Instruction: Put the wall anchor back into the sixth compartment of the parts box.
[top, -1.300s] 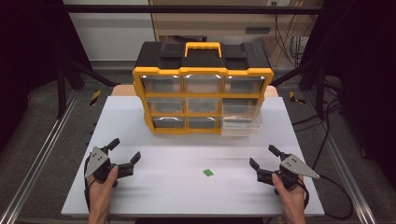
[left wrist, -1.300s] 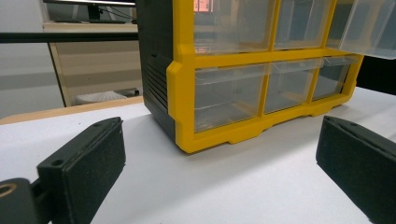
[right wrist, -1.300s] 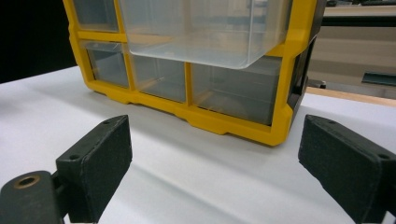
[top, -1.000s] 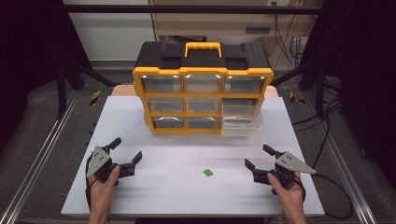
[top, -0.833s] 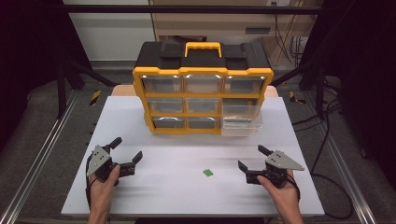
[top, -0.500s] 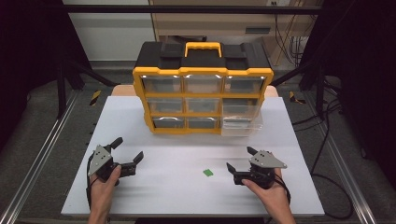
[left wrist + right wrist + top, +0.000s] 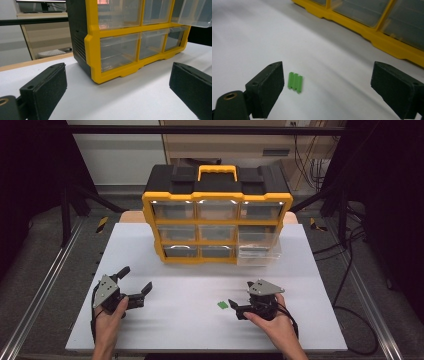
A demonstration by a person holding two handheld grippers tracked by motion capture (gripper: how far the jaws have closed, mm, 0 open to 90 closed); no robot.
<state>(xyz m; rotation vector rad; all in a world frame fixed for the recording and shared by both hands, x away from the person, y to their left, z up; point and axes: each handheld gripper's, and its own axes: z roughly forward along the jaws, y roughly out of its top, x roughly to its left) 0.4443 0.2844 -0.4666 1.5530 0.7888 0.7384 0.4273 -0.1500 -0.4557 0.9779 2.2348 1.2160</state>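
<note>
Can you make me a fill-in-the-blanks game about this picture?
1. The little piece lying on the table is coloured ____.
2. The right tongs near that piece are ____, not shut.
3. The frame of the drawer box is coloured ____.
4. The carry handle sits on the ____ of the box.

Missing words: green; open; yellow; top

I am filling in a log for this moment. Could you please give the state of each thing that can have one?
Left tool: open, holds nothing.
Right tool: open, holds nothing, low over the table beside the green piece.
Green piece: lying flat on the table, not gripped.
Drawer organiser: upright, handle down.
Right middle drawer: pulled out.
Other drawers: pushed in.
</note>
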